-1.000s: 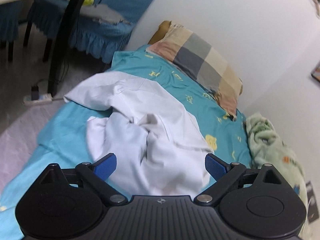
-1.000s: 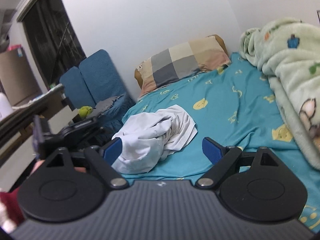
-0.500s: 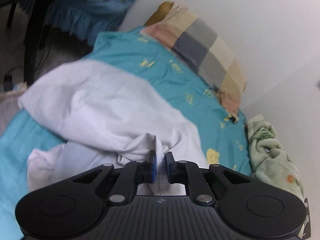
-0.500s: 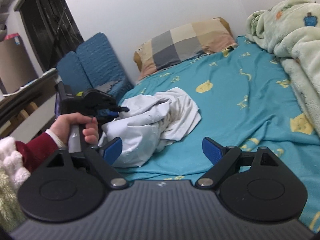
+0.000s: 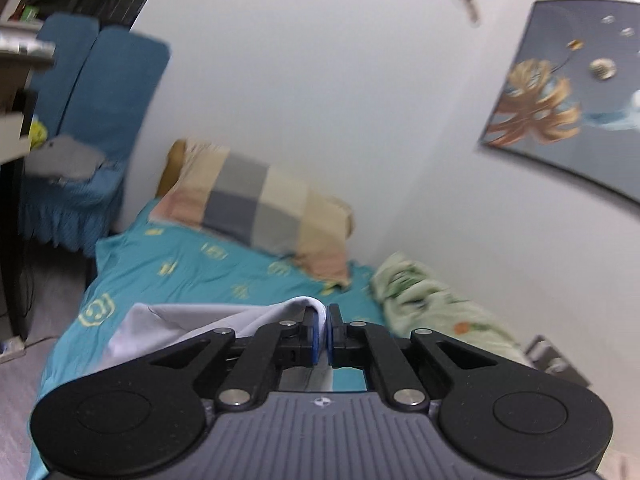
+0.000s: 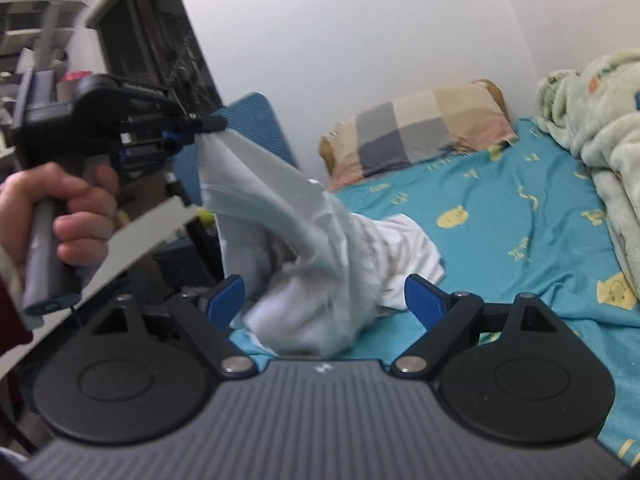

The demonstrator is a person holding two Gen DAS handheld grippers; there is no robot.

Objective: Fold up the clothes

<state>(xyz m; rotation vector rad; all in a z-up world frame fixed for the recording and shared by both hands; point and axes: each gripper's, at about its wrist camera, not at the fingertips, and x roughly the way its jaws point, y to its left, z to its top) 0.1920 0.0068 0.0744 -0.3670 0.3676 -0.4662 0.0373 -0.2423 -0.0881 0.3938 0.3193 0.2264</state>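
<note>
Above the bed (image 6: pixel 520 208), left tongs (image 5: pixel 323 330) pinch a white garment (image 6: pixel 288 216), apparently a shirt; right tongs (image 6: pixel 324 300) gape.

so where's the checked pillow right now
In the right wrist view the checked pillow lies at the head of the bed against the white wall, beyond the lifted white garment.

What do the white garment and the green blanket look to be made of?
White garment: thin, matte woven or knit fabric, likely cotton; it drapes limply in soft creases from the left claw. Green blanket: thick fleece or plush, judging by its fuzzy, puffy folds.
</note>
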